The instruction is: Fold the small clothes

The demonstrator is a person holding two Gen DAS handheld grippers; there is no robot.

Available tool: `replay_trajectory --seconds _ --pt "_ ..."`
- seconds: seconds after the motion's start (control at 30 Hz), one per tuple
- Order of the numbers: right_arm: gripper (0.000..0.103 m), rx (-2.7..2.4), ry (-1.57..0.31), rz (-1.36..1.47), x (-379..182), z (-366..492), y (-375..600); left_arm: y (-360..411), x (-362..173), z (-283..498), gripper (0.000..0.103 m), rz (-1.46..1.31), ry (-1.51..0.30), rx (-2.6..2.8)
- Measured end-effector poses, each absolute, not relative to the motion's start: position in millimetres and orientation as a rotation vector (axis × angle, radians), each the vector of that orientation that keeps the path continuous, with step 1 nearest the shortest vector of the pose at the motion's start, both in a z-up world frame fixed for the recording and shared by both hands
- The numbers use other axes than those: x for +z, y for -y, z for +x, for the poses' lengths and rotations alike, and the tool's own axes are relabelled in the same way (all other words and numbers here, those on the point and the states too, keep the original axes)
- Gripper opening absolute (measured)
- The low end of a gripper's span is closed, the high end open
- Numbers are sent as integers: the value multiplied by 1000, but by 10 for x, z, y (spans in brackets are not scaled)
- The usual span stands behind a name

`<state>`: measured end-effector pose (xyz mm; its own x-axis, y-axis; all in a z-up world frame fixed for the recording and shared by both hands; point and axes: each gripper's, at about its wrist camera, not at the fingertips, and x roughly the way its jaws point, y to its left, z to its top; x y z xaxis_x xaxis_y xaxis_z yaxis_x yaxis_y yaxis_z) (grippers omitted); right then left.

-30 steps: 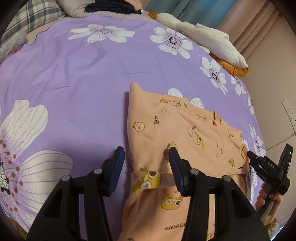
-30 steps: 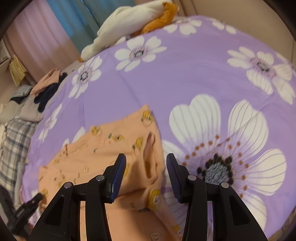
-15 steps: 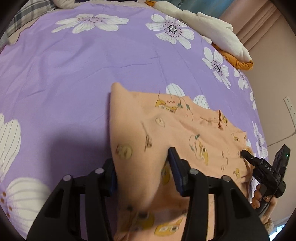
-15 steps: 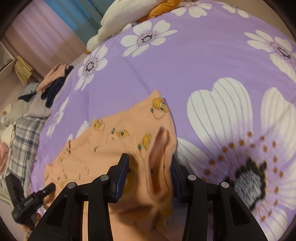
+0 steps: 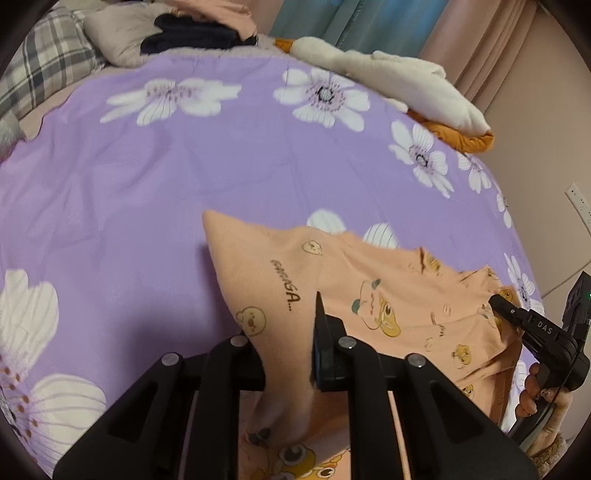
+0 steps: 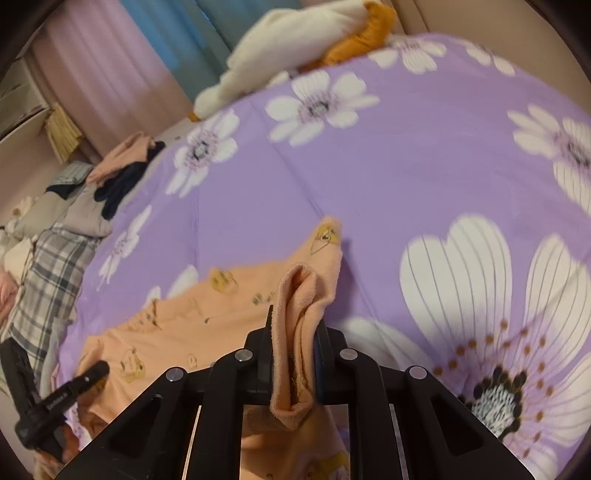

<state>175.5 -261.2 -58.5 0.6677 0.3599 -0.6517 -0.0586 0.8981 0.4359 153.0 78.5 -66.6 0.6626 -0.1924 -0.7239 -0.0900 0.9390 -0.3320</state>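
An orange child's garment (image 5: 369, 295) with yellow cartoon prints lies on the purple flowered bedspread (image 5: 147, 184). My left gripper (image 5: 288, 354) is shut on its near left edge and lifts the cloth, which drapes over the left finger. My right gripper (image 6: 293, 354) is shut on a bunched, ribbed edge of the same garment (image 6: 229, 325) at its right side. The right gripper also shows at the right edge of the left wrist view (image 5: 532, 328), and the left gripper at the lower left of the right wrist view (image 6: 55, 402).
A white and orange plush cushion (image 5: 406, 85) lies at the far edge of the bed. A pile of clothes (image 5: 192, 33) and a plaid pillow (image 5: 44, 62) sit at the far left. A wall with a socket (image 5: 576, 199) is at the right.
Both grippers have closed on the garment's near edges and lifted them off the bed. The cloth now bunches between the fingers of each.
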Motion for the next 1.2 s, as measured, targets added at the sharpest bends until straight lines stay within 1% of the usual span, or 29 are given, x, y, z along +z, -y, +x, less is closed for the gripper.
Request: replay_trajectory --seconds 0.1,0.3,0.37,0.43,0.5,0.53,0.57,0.63,0.67,0.73,0.77,0.97,1.2 --pt "15 235 -785 383 -526 1802 2604 -824 -650 1576 13 -359 -845 -44" --pt "14 204 -854 389 -752 1873 2609 -807 -919 1619 14 -343 -951 -36" --pt "14 203 -885 397 -835 1888 2626 -803 -917 1604 19 -338 -952 -32" --pt "15 192 -898 411 -870 1888 2652 -806 -932 1607 26 -333 -987 -30" --pt "15 196 -908 430 -863 1875 2680 -806 -934 1554 26 -339 -994 -31" --pt "16 197 -914 429 -845 1861 2682 -807 -912 1513 29 -336 -993 -27" --pt "20 194 -920 419 -828 1844 2678 -804 -893 1472 31 -333 -995 -21" --pt "35 178 -922 392 -777 1778 2680 -805 -844 1384 38 -330 -996 -15" --pt "37 171 -918 374 -747 1730 2688 -817 -809 1303 40 -334 -995 -18" --pt "46 169 -902 347 -674 1607 2730 -841 -757 1175 48 -345 -989 -30" --pt "48 180 -894 344 -639 1532 2759 -859 -725 1065 50 -353 -985 -41" --pt "50 255 -867 331 -540 1037 2977 -850 -716 573 53 -375 -1008 -78" --pt "50 283 -908 339 -669 530 3182 -823 -892 176 54 -376 -1078 -62"
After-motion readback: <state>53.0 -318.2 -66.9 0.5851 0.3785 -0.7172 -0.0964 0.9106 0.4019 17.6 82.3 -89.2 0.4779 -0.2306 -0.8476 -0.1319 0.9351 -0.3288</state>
